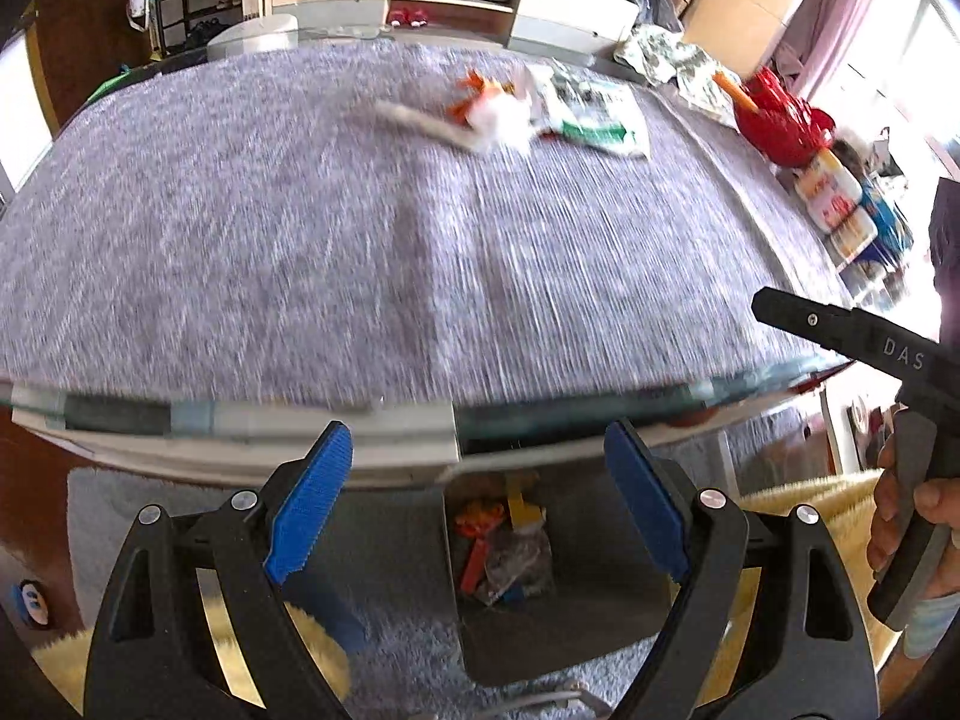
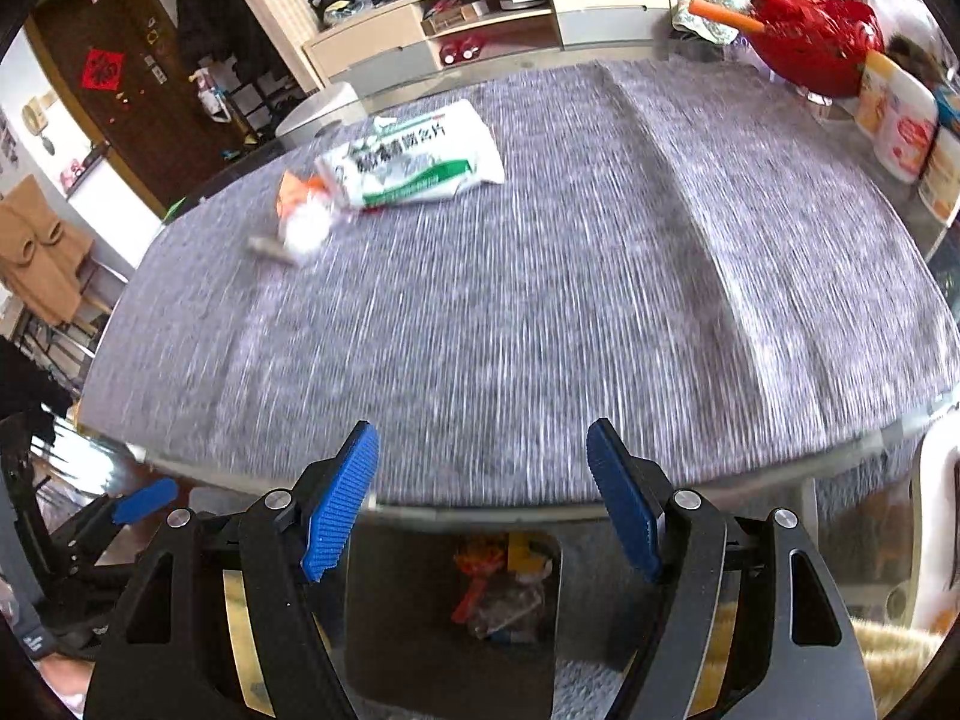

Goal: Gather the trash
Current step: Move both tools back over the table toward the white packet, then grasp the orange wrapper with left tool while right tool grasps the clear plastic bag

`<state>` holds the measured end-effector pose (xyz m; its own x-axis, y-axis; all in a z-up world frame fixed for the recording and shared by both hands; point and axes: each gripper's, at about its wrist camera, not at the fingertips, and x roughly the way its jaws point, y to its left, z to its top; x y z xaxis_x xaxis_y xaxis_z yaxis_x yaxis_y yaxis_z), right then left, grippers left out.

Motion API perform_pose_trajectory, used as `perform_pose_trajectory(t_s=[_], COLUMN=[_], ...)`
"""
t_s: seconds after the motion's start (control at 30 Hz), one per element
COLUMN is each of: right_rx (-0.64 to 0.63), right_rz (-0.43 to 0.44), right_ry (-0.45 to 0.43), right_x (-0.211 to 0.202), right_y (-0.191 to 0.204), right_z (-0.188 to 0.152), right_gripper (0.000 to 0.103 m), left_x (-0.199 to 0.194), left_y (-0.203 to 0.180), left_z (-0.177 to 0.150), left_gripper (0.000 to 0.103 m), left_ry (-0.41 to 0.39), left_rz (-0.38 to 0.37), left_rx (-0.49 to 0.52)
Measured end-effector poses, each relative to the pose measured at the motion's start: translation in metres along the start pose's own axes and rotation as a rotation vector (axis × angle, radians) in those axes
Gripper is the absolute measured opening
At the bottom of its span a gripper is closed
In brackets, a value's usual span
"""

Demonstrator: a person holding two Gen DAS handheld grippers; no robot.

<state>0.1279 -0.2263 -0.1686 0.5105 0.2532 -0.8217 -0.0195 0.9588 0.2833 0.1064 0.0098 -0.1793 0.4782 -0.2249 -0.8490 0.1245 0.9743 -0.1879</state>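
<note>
Both grippers empty: left gripper [image 1: 477, 501] and right gripper [image 2: 483, 501] have jaws spread wide, blue pads [image 1: 312, 501] touching nothing, hovering over a dark bin [image 2: 453, 606] just below the fingertips that already holds wrappers. Beyond the fingers, far across the grey tablecloth [image 2: 540, 312], lie a white-green foil pouch [image 2: 414, 165], a crumpled white tissue [image 2: 306, 225] and orange scraps [image 1: 474, 93], touching each other. All look light, soft, crushable; likely pinch the pouch's flat edge, tissue at its bulk.
</note>
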Motion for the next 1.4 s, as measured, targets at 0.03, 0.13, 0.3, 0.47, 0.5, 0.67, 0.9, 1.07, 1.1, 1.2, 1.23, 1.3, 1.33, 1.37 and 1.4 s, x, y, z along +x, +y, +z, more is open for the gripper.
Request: perform_pose_trajectory(t_s=[0.03,0.13,0.3,0.47,0.5,0.67,0.9,1.07,1.1,1.2,1.23,1.3,1.33,1.37,1.4], right_rx=[-0.001,-0.011,-0.059,-0.102,-0.104,-0.120,-0.125,-0.149,-0.153,-0.155,-0.153,-0.147,-0.144,-0.138,-0.133], right_rz=[0.001,0.025,0.097,0.158,0.176,0.201,0.206,0.203,0.203,0.200,0.199,0.194,0.190,0.187,0.183], right_ry=[-0.002,-0.003,-0.001,0.011,0.020,0.046,0.075,0.061,0.053,0.034,0.029,0.019,0.015,0.011,0.006], right_x=[0.002,0.012,0.028,0.049,0.056,0.082,0.107,0.103,0.100,0.090,0.086,0.078,0.075,0.072,0.067], right_y=[0.001,0.008,0.036,0.068,0.074,0.095,0.100,0.099,0.097,0.089,0.086,0.077,0.074,0.069,0.064], right_z=[0.004,0.019,0.043,0.068,0.074,0.092,0.095,0.092,0.092,0.091,0.090,0.088,0.088,0.088,0.087], right_gripper=[0.073,0.073,0.068,0.059,0.055,0.051,0.039,0.021,0.020,0.019,0.019,0.018,0.019,0.018,0.018], left_x=[0.001,0.007,0.019,0.030,0.032,0.042,0.053,0.061,0.063,0.067,0.069,0.073,0.074,0.076,0.077], left_y=[0.001,0.007,0.017,0.028,0.030,0.036,0.040,0.038,0.038,0.032,0.030,0.026,0.024,0.021,0.018], left_z=[0.005,0.022,0.041,0.060,0.064,0.079,0.092,0.104,0.107,0.116,0.118,0.121,0.123,0.124,0.125], left_gripper=[0.081,0.081,0.080,0.080,0.080,0.080,0.080,0.080,0.080,0.080,0.080,0.080,0.080,0.080,0.080], left_ry=[-0.004,-0.015,-0.011,-0.005,-0.004,-0.002,0.002,-0.005,-0.006,-0.011,-0.011,-0.011,-0.011,-0.012,-0.014], left_rz=[0.003,0.018,0.037,0.045,0.045,0.045,0.050,0.051,0.048,0.038,0.036,0.031,0.029,0.028,0.027], left_rx=[-0.003,-0.009,-0.018,-0.026,-0.028,-0.036,-0.038,-0.039,-0.039,-0.034,-0.032,-0.026,-0.024,-0.021,-0.017])
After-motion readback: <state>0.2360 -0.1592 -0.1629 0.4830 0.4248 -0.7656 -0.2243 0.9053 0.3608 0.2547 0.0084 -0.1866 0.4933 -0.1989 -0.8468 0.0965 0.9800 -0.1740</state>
